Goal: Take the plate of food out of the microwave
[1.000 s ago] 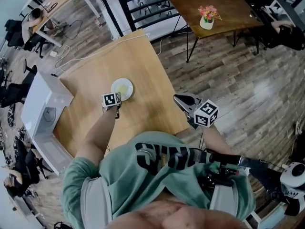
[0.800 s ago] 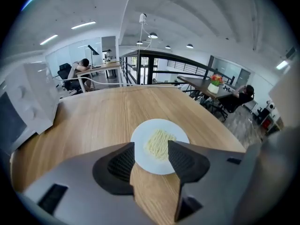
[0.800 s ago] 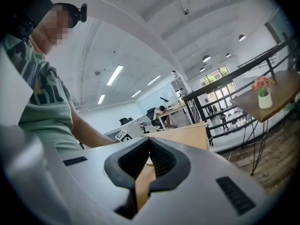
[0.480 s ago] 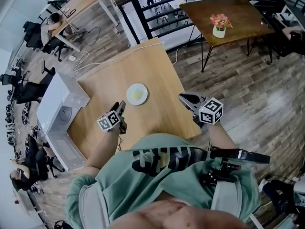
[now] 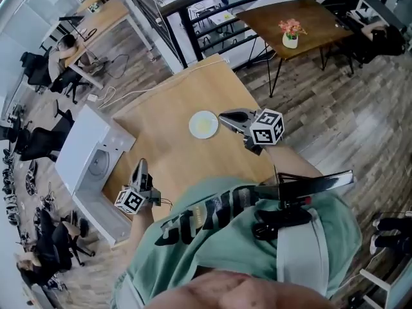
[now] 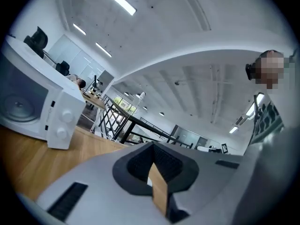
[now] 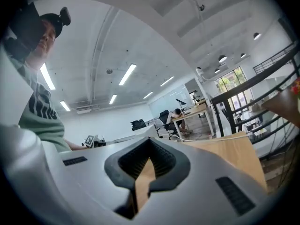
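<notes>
Head view looks steeply down on a pale wooden table [image 5: 168, 148] whose top is mostly bare, and the plate [image 5: 203, 124] with its yellowish food sits out on that wood, well apart from the microwave [image 5: 82, 145]. The white microwave stands at the table's left edge with its door hanging open and the round turntable showing inside. Your right gripper [image 5: 223, 116] lies low over the table with its tips just beside the plate's rim; I cannot tell whether they touch it. Your left gripper [image 5: 140, 165] is near the table's near-left corner, close to the microwave and pointing away from you. In the left gripper view its jaws are pressed together with nothing between them, and the microwave front with two knobs sits to the left on the wood. The right gripper view shows those jaws together too, empty, with the table edge stretching off to the right. Around you the floor [image 5: 351, 111] is grey-brown planking. A dark wooden table [image 5: 302, 13] on thin black legs carries a white pot of pink flowers [image 5: 291, 34]. A black railing [image 5: 193, 26] runs behind your table, and a white cable [image 5: 138, 90] trails off its far corner. Farther left, a person [image 5: 64, 44] leans on a desk [image 5: 106, 4] among black office chairs [image 5: 40, 137]. Long strip lights [image 6: 119, 0] cross the white ceiling.
</notes>
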